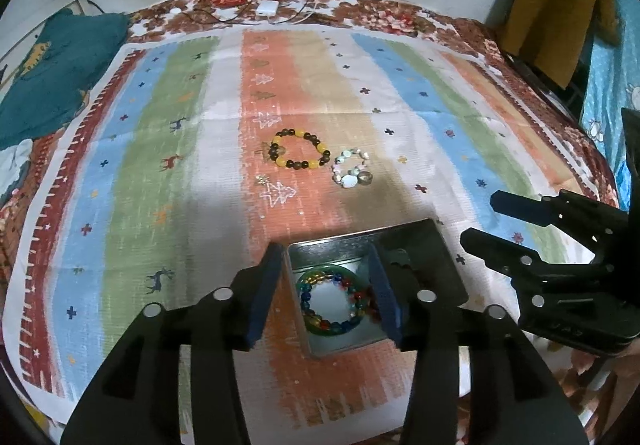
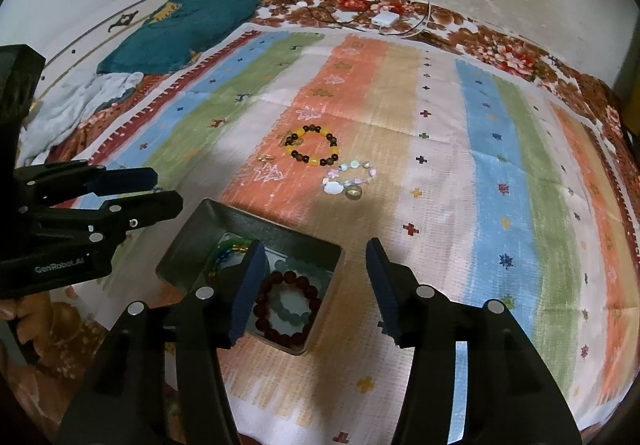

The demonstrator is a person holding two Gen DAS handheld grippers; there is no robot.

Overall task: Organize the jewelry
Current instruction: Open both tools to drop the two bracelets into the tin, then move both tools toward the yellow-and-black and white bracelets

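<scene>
left tongs (image 1: pixel 326 297) parted over tin (image 1: pixel 320 245) | right tongs (image 2: pixel 316 293) parted, empty | cloth (image 2: pixel 440 245) rightward bare

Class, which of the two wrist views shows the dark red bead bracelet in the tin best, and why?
The right wrist view: the dark red bead bracelet lies in plain sight in the tin, only its left edge behind a finger. In the left wrist view, that bracelet is hidden; only the multicoloured bracelet shows inside.

The left gripper's finger (image 2: pixel 250 287) hides part of the multicoloured bracelet (image 2: pixel 226 251) in the tin (image 2: pixel 256 227). At three o'clock, the yellow garment (image 1: pixel 556 5) is cut off. The ring (image 2: pixel 353 192) beside the pale bracelet (image 2: pixel 348 177) is too small to make out.
</scene>
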